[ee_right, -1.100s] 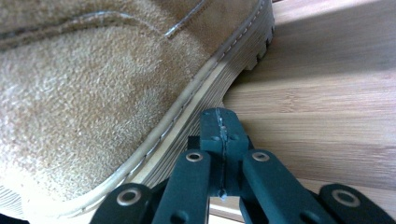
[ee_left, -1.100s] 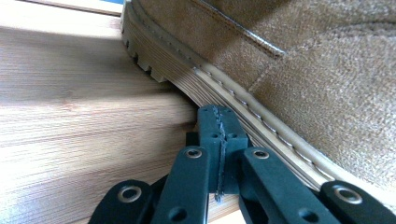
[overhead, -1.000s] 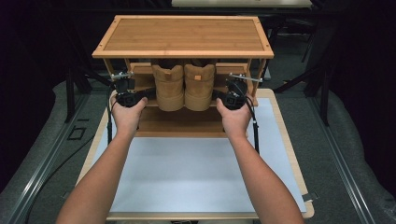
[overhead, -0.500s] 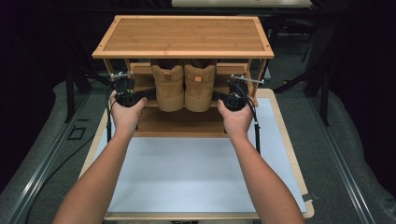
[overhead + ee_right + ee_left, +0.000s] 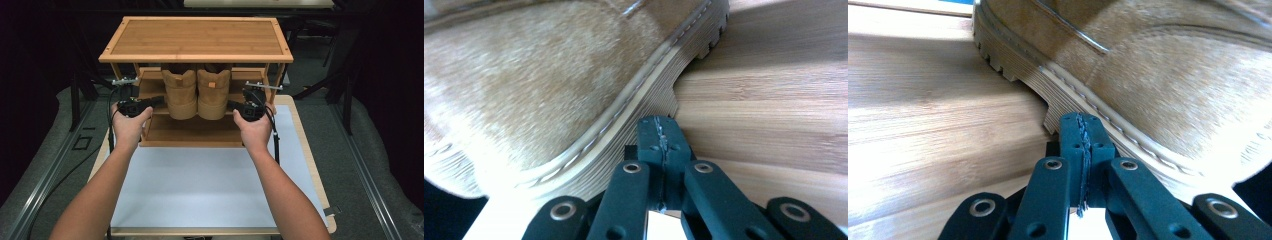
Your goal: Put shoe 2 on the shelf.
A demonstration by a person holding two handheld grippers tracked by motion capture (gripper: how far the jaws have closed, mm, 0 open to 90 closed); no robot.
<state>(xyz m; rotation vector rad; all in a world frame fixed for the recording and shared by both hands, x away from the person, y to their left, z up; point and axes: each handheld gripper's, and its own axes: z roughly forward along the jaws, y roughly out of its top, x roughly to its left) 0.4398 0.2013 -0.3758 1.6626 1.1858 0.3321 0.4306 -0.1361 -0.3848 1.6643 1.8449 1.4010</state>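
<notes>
A pair of tan suede boots stands on the middle shelf of a bamboo shoe rack (image 5: 195, 40), heels toward me: left boot (image 5: 181, 95), right boot (image 5: 214, 95). My left gripper (image 5: 160, 101) is at the outer side of the left boot and my right gripper (image 5: 232, 105) at the outer side of the right boot. In the left gripper view the shut gripper (image 5: 1081, 125) has its tip against the ridged sole of the boot (image 5: 1158, 75), just above the shelf board (image 5: 923, 125). The right gripper (image 5: 659, 127) is shut too, its tip at the sole of the other boot (image 5: 524, 85). Neither holds anything.
The rack stands at the far end of a wooden table covered by a white mat (image 5: 200, 185). Its bottom shelf (image 5: 192, 131) lies below the boots, and its side posts stand close to both hands. Cables trail from the grippers along the forearms.
</notes>
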